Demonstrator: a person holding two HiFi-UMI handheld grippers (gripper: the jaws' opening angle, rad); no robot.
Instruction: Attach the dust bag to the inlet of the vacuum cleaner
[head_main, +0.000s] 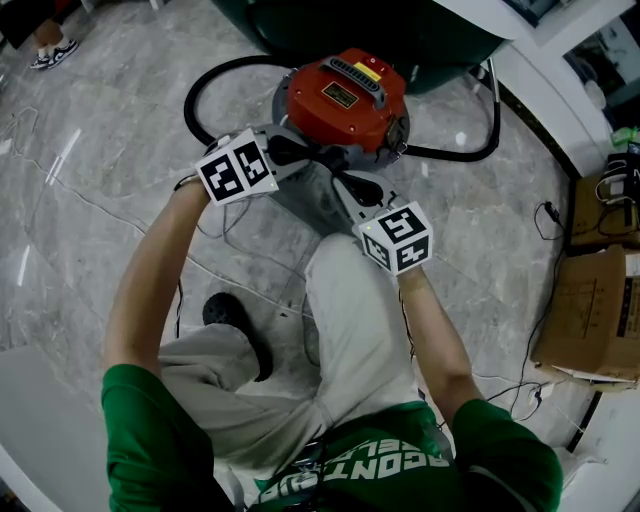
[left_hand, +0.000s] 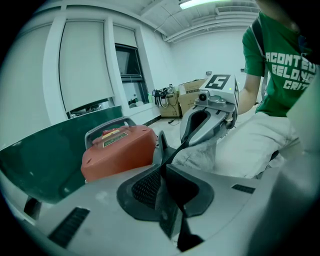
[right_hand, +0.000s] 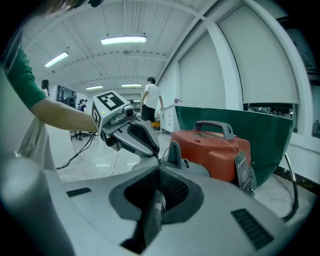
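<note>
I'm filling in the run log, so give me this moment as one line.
left tool: shut on dust bag | right tool: shut on dust bag | bag position: near side of red vacuum cleaner

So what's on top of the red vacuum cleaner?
The red vacuum cleaner carries a grey handle, a yellow sticker and a dark nameplate on top. Its near side is covered by the dust bag, held in the left gripper and right gripper, so no inlet shows.

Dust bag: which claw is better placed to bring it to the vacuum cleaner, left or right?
Probably left. Both claws are shut on the dust bag, but the left claw sits right beside the red vacuum cleaner; the right claw is farther back, near the knee.
</note>
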